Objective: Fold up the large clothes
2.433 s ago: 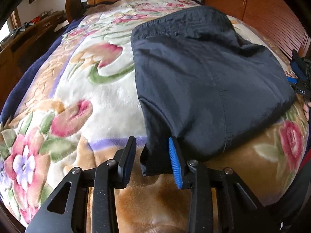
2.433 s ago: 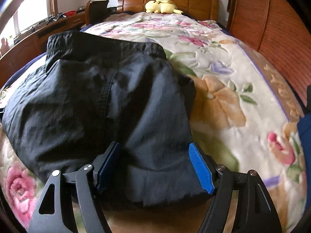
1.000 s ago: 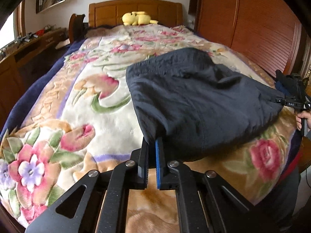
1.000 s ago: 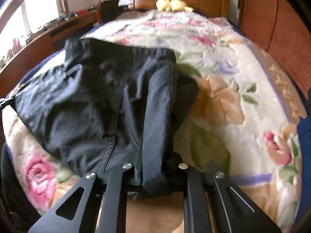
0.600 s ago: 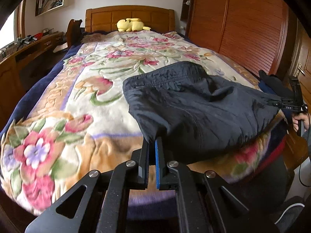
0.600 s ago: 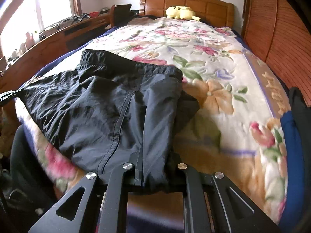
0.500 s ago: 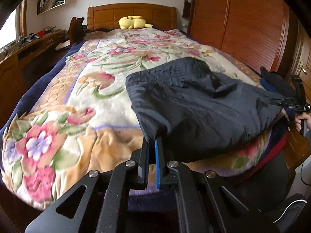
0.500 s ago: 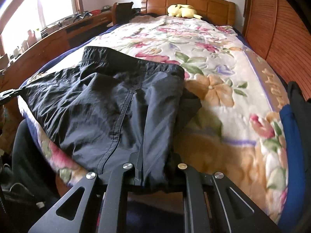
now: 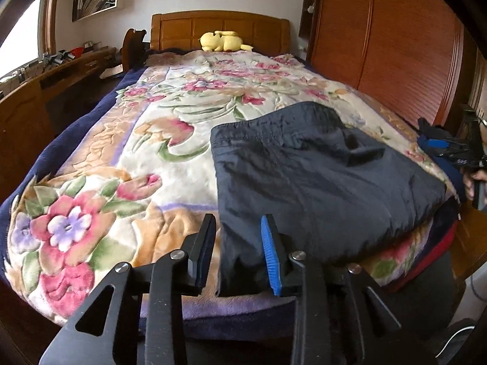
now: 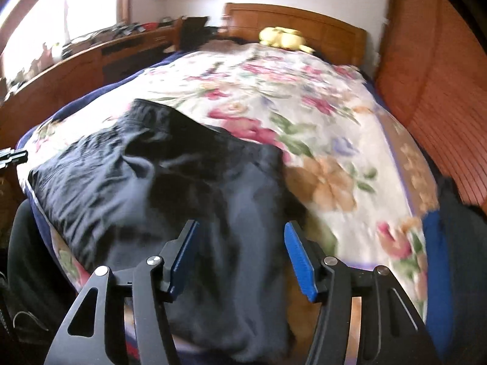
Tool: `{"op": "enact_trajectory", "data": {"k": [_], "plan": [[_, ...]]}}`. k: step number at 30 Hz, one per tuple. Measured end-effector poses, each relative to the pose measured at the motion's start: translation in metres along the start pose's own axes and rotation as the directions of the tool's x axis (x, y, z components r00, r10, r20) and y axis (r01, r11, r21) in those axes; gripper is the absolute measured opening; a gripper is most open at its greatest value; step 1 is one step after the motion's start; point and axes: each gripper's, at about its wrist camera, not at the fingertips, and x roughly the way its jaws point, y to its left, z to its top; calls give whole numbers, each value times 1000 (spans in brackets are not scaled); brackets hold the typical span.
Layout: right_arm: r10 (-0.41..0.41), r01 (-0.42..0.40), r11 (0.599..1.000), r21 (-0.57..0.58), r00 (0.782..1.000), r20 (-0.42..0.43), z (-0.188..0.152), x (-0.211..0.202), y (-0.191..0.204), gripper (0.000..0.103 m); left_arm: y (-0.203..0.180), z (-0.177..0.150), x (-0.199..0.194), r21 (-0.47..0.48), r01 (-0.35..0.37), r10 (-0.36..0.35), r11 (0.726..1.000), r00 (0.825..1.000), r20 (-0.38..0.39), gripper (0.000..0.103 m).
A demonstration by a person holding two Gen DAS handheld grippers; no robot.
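Both grippers let go: the left gripper (image 9: 239,254) has just spread its jaws off the near corner of the dark trousers (image 9: 319,179), the right gripper (image 10: 240,258) opens wider, cloth loose between them. Trousers lie folded at the floral blanket's (image 9: 100,200) near edge, ready for a regrip
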Motion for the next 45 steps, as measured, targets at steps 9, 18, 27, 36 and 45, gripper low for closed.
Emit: {"op": "enact_trajectory", "data": {"k": [9,18,27,36,45], "plan": [[148,-147,985,-90,989,8,81,80,55,61,-12,2,19,13,24,-24,1000,999,-23,33],[234,-234,966,-108,972,-16,136,141,69,72,-14,1,31,23,54,-53,998,998,-43,34],[335,-356,927,-118,928,-166,171,196,69,73,-21,5,36,41,88,-87,995,995,-42,34],[311,-394,888,-238,894,-323,176,217,87,39,-32,6,39,64,111,-108,992,993,-55,34],[209,-300,882,-362,940,-270,174,208,100,2,-37,5,42,80,111,-106,991,992,-66,34]]}}
